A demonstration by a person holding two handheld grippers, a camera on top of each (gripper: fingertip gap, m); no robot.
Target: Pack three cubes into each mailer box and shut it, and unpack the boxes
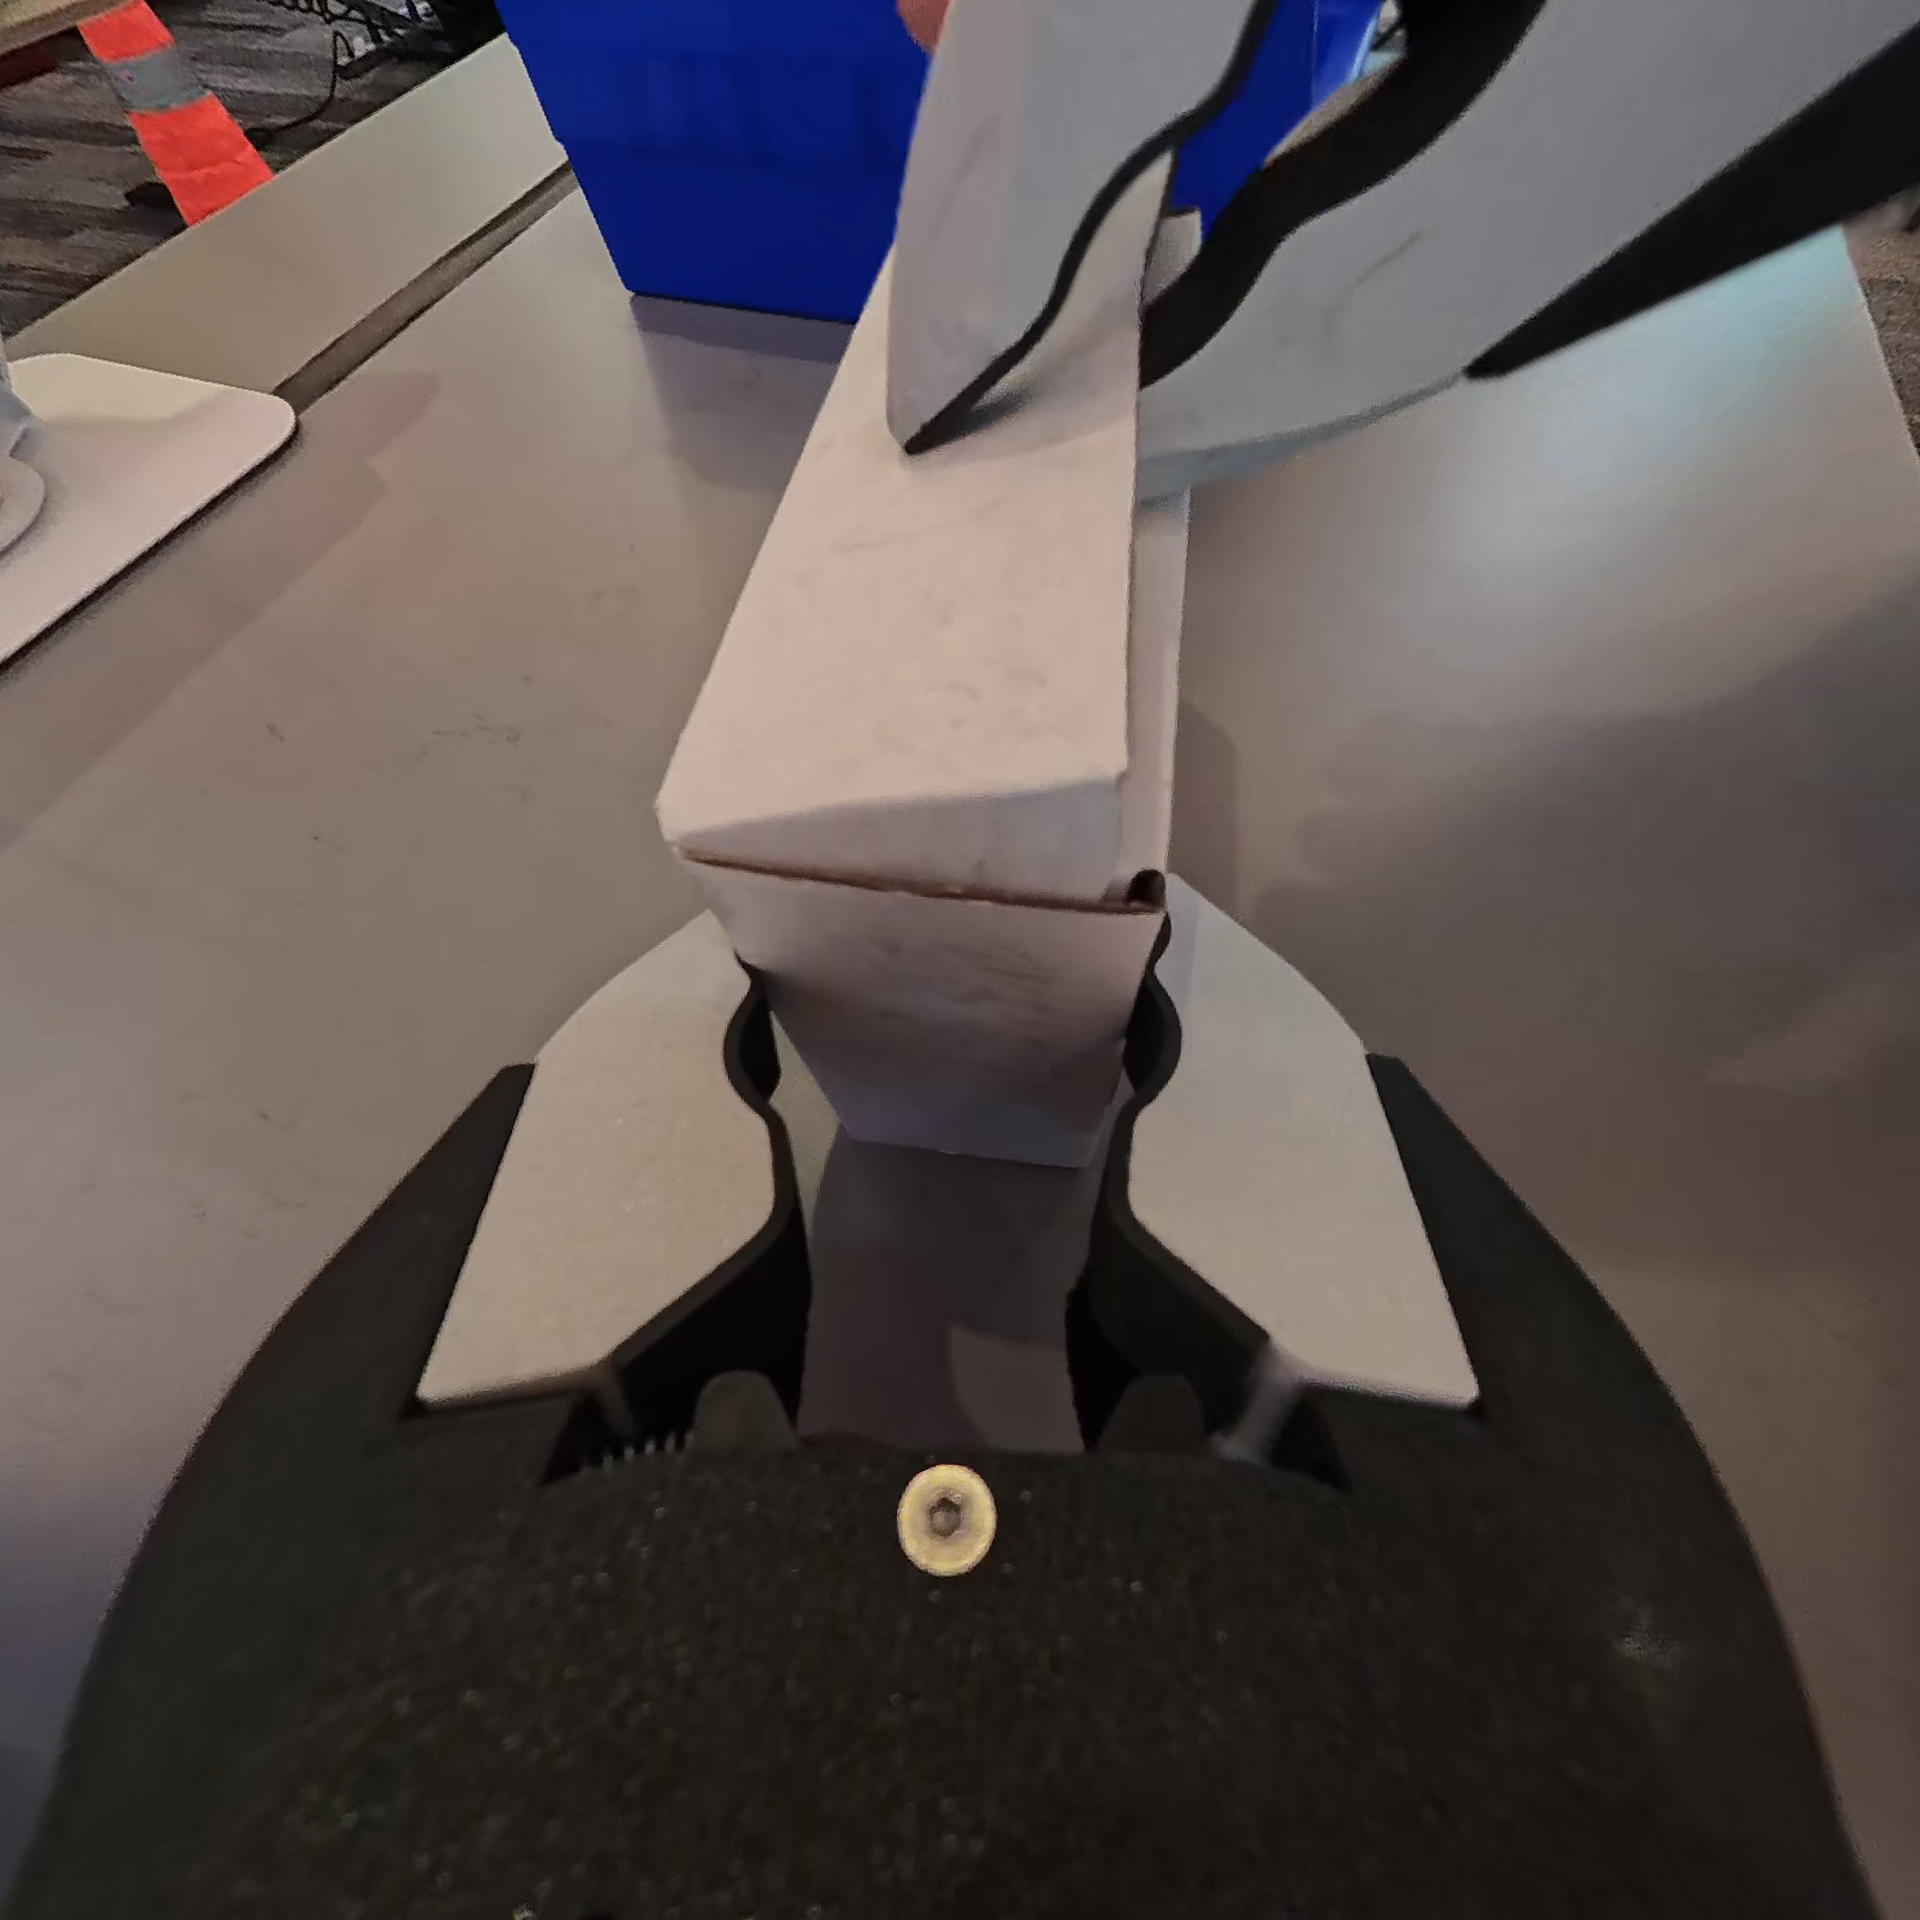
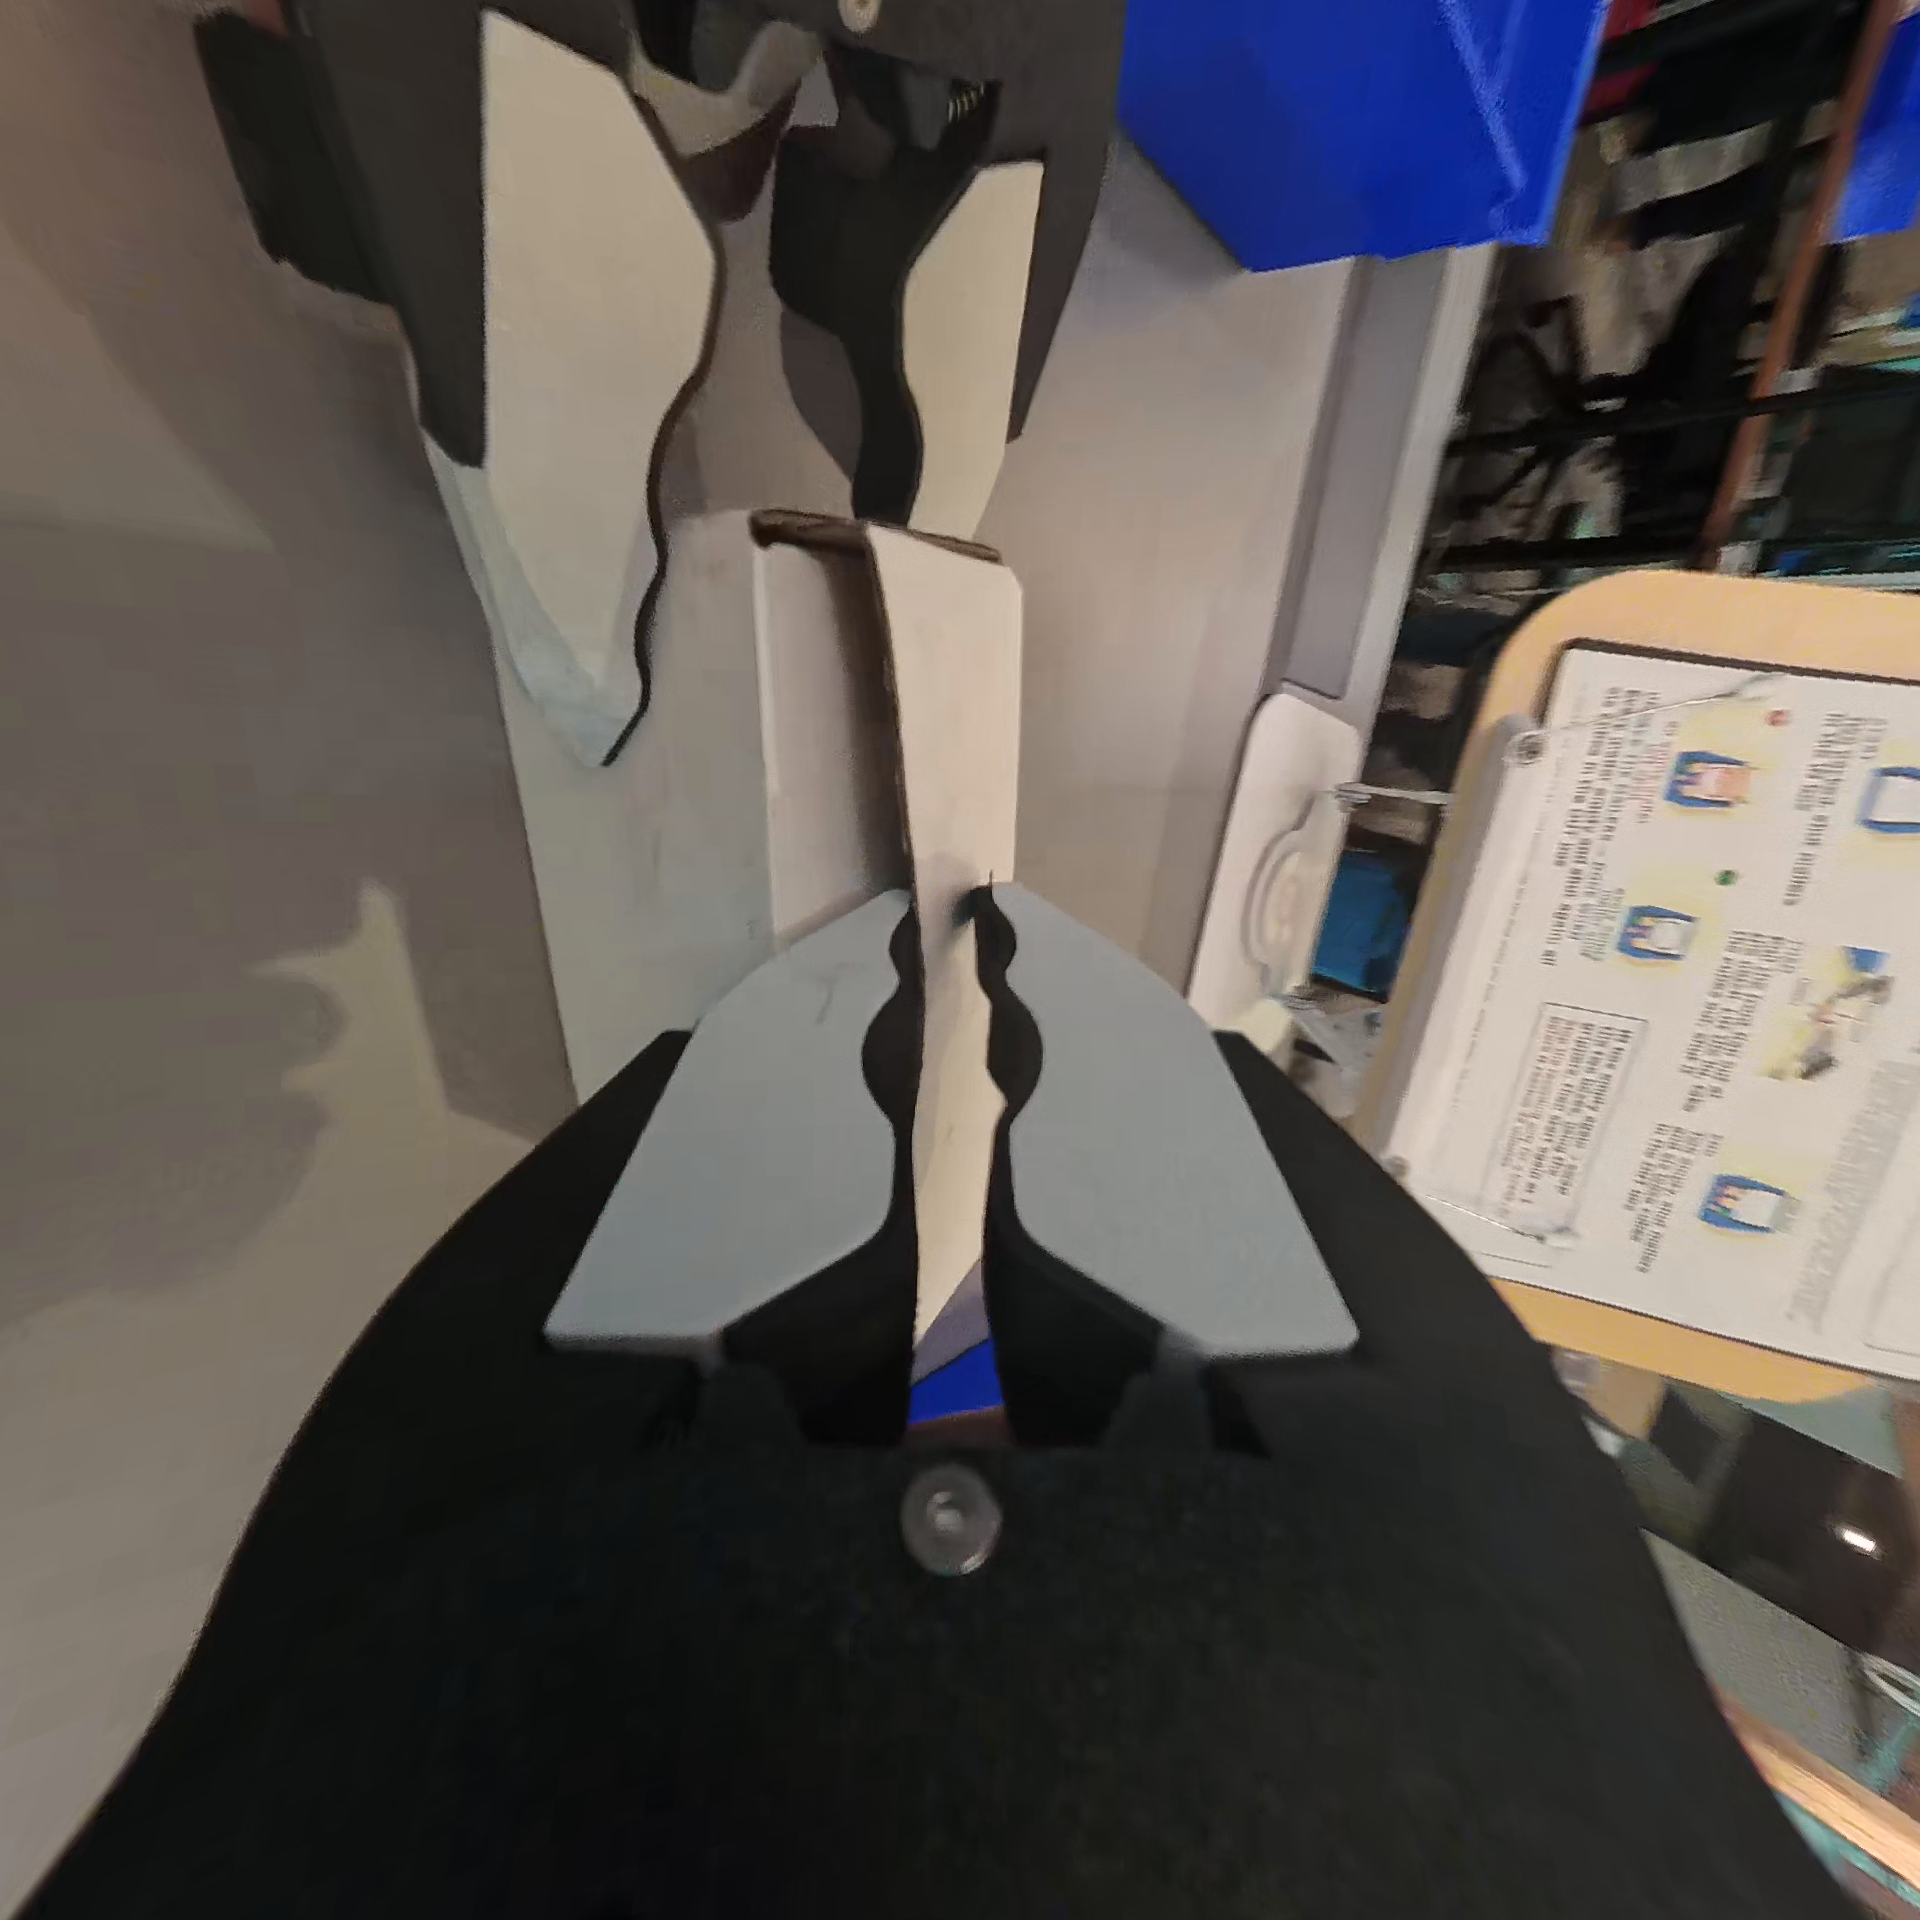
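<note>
The long white cardboard mailer box [image 1: 935, 665] is lying on the grey counter [image 1: 416, 644], just before the blue plastic bin [image 1: 748, 145]. Left tongs [image 1: 951, 1023] are clamping its near end; right tongs [image 2: 951, 935] are pinching its flap, likely mid-shutting or mid-opening. Next comes steadying the box while moving the flap.
</note>
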